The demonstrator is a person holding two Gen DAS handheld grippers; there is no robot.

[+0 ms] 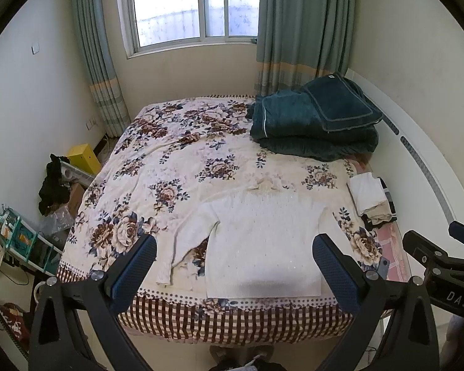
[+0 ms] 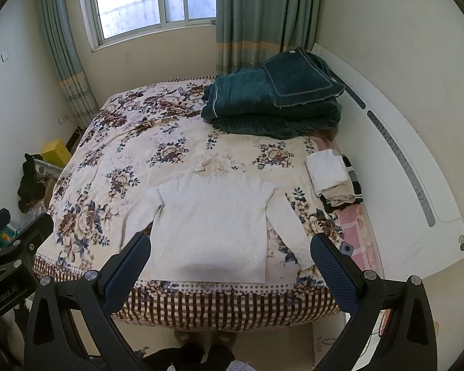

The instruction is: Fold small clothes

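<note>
A small white knit sweater [image 1: 263, 244] lies flat on the floral bedspread [image 1: 176, 160], hem toward the near edge, both sleeves spread out; it also shows in the right wrist view [image 2: 210, 228]. My left gripper [image 1: 234, 249] is open and empty, held above the near edge of the bed, its fingers framing the sweater. My right gripper [image 2: 231, 249] is open and empty at the same height, its fingers either side of the sweater's hem. The right gripper's body shows at the right edge of the left wrist view [image 1: 442, 266].
A stack of folded clothes [image 1: 372, 199] sits at the bed's right edge, also in the right wrist view [image 2: 332, 176]. Folded dark teal blankets [image 1: 315, 120] lie at the far right. A phone [image 2: 346, 247] lies near the right edge. Clutter and a yellow box [image 1: 82, 156] stand left of the bed.
</note>
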